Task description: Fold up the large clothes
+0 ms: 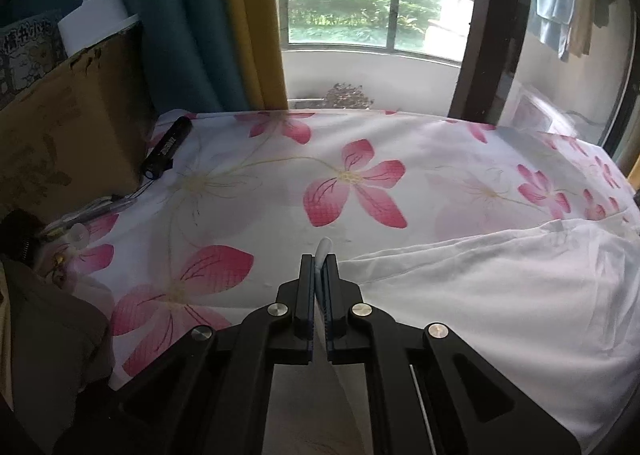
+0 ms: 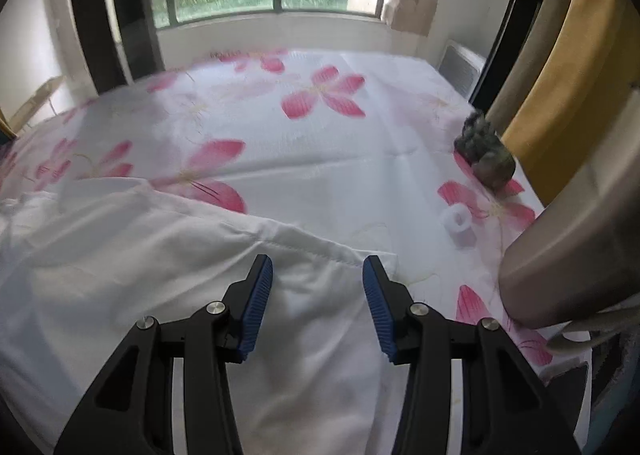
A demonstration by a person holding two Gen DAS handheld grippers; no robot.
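A large white garment (image 1: pixel 500 287) lies spread on a table covered by a white cloth with pink flowers (image 1: pixel 352 183). My left gripper (image 1: pixel 320 261) is shut on the garment's left edge; a bit of white fabric sticks up between the pads. In the right wrist view the white garment (image 2: pixel 160 255) fills the lower left, its stitched hem running towards the right. My right gripper (image 2: pixel 318 267) is open, its blue pads (image 2: pixel 256 311) on either side of the hem corner, just above the fabric.
In the left wrist view, a cardboard box (image 1: pixel 68 127), a black cylinder (image 1: pixel 168 147) and pens (image 1: pixel 92 211) sit at the left. In the right wrist view, a white ring (image 2: pixel 460 221), a dark lump (image 2: pixel 484 155) and a grey rounded object (image 2: pixel 580 255) sit at the right. Windows lie beyond.
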